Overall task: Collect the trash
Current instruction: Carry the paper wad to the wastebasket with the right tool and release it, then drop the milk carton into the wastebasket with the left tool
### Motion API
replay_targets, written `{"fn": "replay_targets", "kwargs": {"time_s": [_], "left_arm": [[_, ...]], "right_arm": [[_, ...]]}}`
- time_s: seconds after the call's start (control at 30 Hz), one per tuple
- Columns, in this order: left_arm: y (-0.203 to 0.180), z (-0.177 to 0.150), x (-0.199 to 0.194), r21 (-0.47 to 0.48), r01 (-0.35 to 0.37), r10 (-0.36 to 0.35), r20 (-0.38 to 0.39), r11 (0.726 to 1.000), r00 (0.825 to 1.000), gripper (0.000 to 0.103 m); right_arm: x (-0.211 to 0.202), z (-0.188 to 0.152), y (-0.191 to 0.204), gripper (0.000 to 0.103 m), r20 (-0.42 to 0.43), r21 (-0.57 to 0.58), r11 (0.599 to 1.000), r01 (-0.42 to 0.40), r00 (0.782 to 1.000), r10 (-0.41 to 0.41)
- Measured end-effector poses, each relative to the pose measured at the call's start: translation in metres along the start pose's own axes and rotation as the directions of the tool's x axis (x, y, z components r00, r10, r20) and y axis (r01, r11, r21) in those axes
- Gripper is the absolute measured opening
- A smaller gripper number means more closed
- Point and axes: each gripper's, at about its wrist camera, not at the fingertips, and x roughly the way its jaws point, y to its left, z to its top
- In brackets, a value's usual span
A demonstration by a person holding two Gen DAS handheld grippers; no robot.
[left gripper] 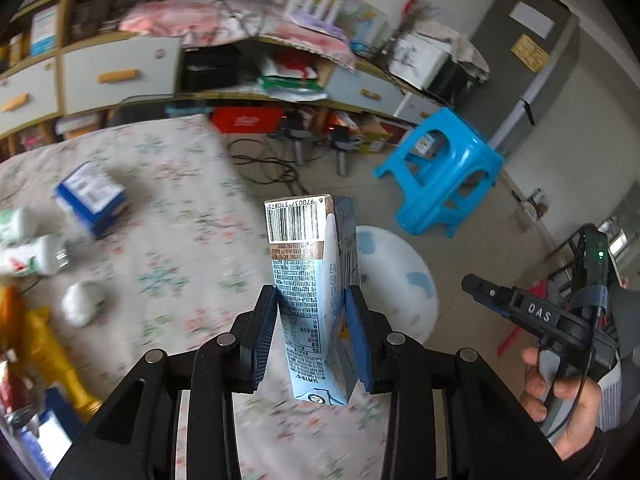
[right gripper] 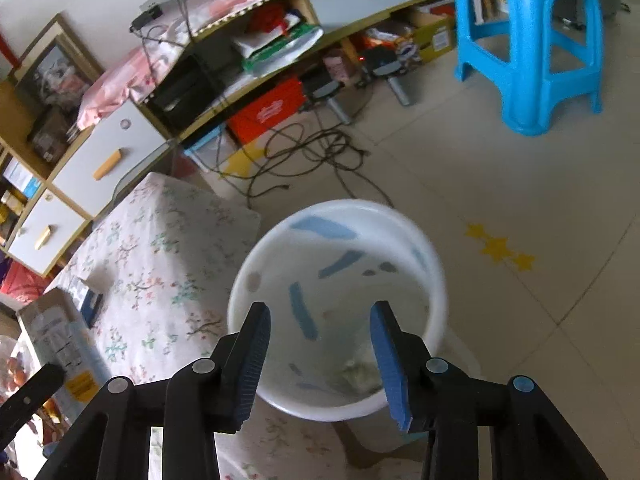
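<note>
The left gripper [left gripper: 311,332] clamps a flattened, printed paper carton [left gripper: 310,280] between ribbed pads. The right gripper [right gripper: 320,360] gapes wide, empty, above a round white plastic bin [right gripper: 432,280] holding crumpled scraps. Beyond stands a blue plastic stool [right gripper: 528,40].

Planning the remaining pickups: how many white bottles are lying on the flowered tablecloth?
2. Both lie at the left edge of the left wrist view: one white bottle farther back, another just in front of it. More may be hidden beyond the frame.
</note>
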Motion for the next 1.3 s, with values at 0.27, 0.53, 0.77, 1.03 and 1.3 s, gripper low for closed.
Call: {"fn": "replay_targets", "kwargs": {"time_s": [0.27,0.53,0.77,1.03,1.3], "left_arm": [[-0.04,0.004,0.039,0.081,0.008,-0.007,-0.009,0.997,1.0,0.037],[-0.051,0.008,0.064,0.102,0.001,0.0,-0.012,0.995,1.0,0.037],[-0.054,0.012,0.079,0.111,0.066,-0.053,-0.109,0.992,0.993,0.055],[-0.039,0.007,0.054,0.109,-0.048,0.056,-0.073,0.993,0.996,0.097],[-0.006,-0.005,0.011,0.095,-0.094,0.097,-0.035,0.991,0.995,0.103]], "right_arm": [[-0.013,-0.002,-0.025,0.051,0.017,0.01,0.999,0.04,0.999,-0.04],[-0.024,0.0,-0.045,0.055,0.031,0.044,0.998,0.054,0.998,-0.055],[-0.029,-0.001,-0.042,0.063,0.048,0.019,0.998,0.067,0.997,-0.068],[-0.03,-0.001,-0.031,0.068,0.061,-0.028,0.997,0.077,0.995,-0.076],[-0.027,-0.003,-0.013,0.071,0.052,-0.066,0.995,0.068,0.997,-0.065]]}}
